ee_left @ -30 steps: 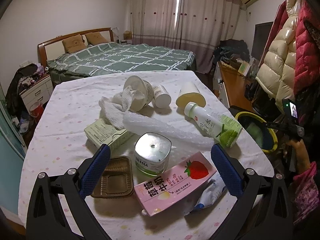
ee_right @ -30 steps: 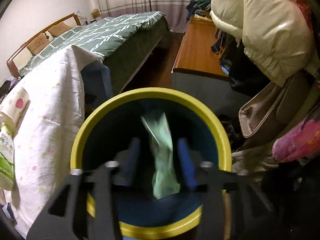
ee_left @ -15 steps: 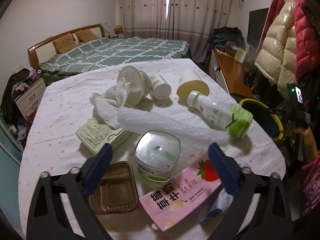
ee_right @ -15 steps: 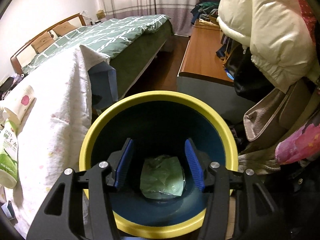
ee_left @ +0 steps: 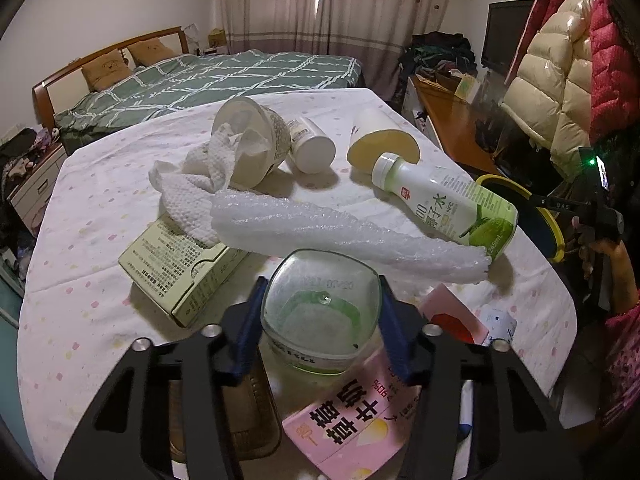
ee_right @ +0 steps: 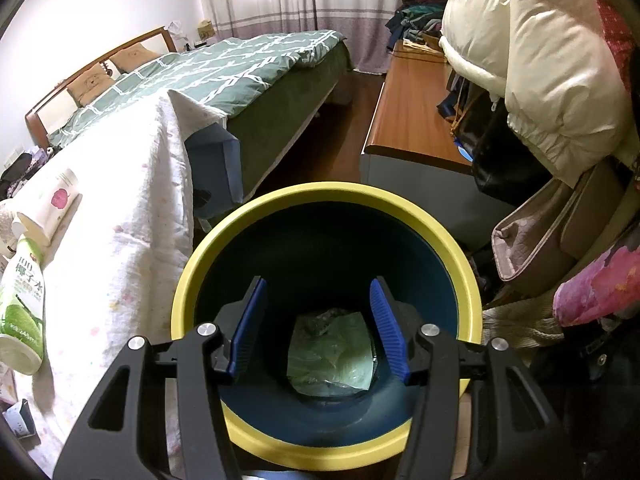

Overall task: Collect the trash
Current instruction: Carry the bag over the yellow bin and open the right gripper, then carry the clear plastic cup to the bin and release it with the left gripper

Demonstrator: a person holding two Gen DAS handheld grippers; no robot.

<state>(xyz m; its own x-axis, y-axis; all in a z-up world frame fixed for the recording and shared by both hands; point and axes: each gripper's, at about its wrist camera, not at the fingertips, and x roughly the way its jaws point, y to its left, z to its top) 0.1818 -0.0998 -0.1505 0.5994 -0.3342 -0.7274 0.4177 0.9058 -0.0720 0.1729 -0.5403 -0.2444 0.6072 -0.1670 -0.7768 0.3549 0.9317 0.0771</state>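
The green wrapper (ee_right: 331, 354) now lies at the bottom of the bin (ee_right: 320, 194), dropped from the right tool (ee_right: 318, 326), whose jaws stand apart and empty above it: one piece collected. Meanwhile the left tool (ee_left: 320, 322) has closed in around the cup (ee_left: 320, 312) on the tabletop (ee_left: 88, 216), beside the bin; whether its pads touch is unclear. The brown tray under that tool is mostly hidden.

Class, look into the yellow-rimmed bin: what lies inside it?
One crumpled green wrapper lies on the dark bottom of the bin. The right gripper hangs open above it, and its fingers hide the near inner wall.
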